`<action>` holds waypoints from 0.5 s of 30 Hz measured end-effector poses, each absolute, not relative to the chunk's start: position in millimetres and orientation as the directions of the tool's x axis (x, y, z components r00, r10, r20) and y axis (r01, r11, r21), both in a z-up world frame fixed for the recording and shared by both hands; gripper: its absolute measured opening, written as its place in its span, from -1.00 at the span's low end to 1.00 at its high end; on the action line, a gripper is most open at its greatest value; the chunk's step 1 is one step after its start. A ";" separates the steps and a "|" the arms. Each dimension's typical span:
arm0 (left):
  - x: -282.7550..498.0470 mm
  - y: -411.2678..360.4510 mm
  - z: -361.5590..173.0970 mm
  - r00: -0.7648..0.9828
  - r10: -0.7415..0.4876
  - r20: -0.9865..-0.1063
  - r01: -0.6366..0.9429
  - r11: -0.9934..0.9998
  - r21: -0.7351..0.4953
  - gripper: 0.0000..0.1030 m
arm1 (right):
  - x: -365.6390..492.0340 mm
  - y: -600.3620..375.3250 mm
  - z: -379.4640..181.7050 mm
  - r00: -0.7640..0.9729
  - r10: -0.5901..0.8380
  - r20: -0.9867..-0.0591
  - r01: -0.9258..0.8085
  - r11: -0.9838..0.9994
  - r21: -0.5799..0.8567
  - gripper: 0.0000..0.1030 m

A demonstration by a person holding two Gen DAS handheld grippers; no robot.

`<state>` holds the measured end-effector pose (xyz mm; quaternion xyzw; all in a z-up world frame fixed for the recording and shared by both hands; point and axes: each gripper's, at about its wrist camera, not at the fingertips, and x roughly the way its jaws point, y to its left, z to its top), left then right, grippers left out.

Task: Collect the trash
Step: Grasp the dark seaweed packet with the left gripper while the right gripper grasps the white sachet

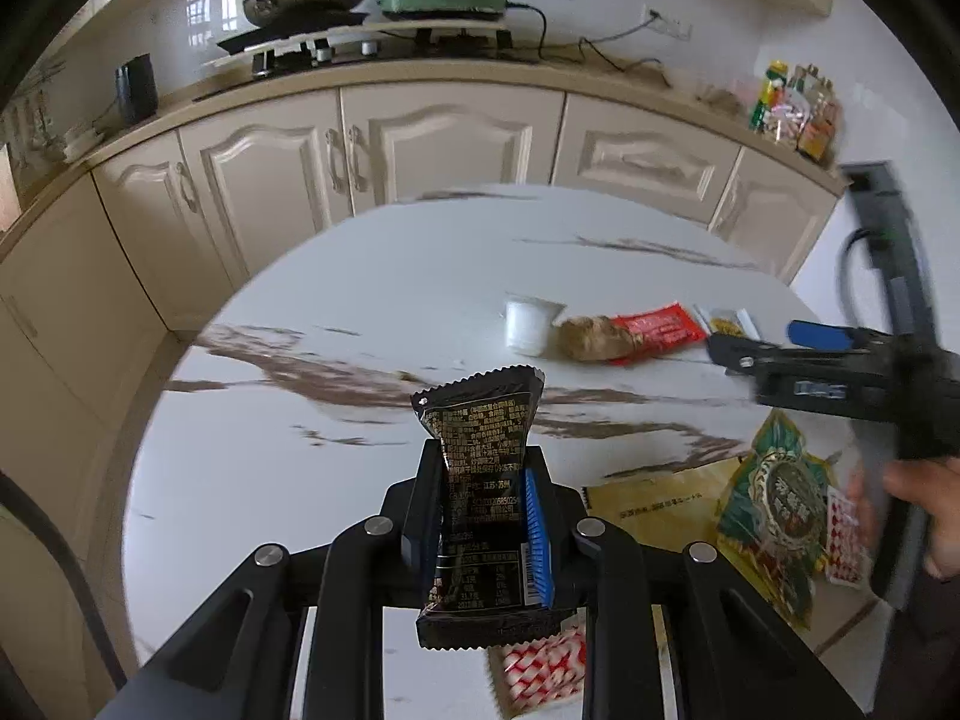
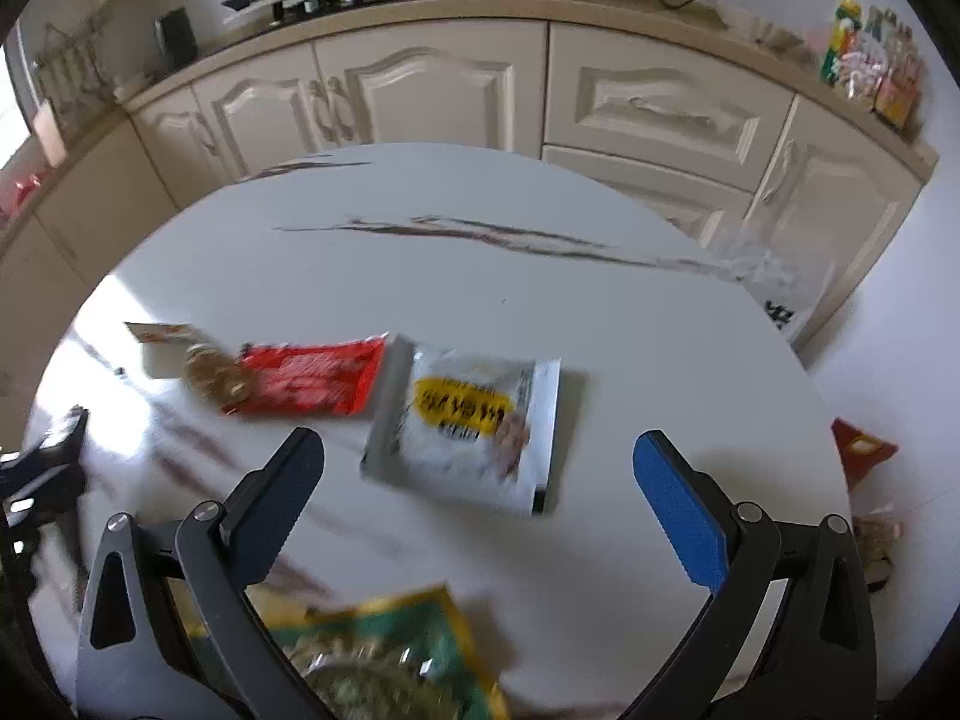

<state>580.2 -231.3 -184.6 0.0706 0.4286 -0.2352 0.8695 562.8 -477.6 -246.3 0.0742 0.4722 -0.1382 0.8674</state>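
So we've got the black wrapper (image 1: pixel 480 504) pinched in our left gripper (image 1: pixel 480 516), lifted off the table (image 1: pixel 360 300). Right gripper (image 2: pixel 480 504) is spread wide above the white packet (image 2: pixel 468 426). Probably next: lower, then squeeze that one.

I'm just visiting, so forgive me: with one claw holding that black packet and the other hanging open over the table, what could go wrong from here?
The black packet stands tall in the left gripper, pinched only across its middle, so it might slip or bend. The open right gripper hovers near the white sachet, which lies flat on the table and may slide rather than lift. The red wrapper beside it could get nudged.
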 end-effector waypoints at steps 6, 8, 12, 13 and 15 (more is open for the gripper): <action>560.0 -209.1 -165.4 0.538 -0.375 -0.755 0.470 0.877 -0.101 -0.60 | 579.8 -475.6 -260.3 0.496 -0.181 -0.849 0.300 0.954 -0.028 1.00; 555.8 -203.2 -162.4 0.535 -0.382 -0.753 0.473 0.874 -0.108 -0.60 | 579.1 -476.0 -261.4 0.505 -0.181 -0.844 0.295 0.955 -0.028 1.00; 547.5 -190.7 -156.9 0.528 -0.398 -0.750 0.468 0.873 -0.133 -0.60 | 575.6 -475.7 -260.6 0.512 -0.182 -0.839 0.295 0.955 -0.027 0.88; 548.9 -190.2 -154.7 0.528 -0.398 -0.750 0.466 0.874 -0.135 -0.60 | 573.7 -474.7 -259.7 0.517 -0.181 -0.837 0.292 0.956 -0.026 0.84; 545.1 -187.1 -151.5 0.527 -0.402 -0.749 0.470 0.872 -0.137 -0.60 | 571.4 -473.5 -257.5 0.528 -0.179 -0.830 0.282 0.959 -0.027 0.53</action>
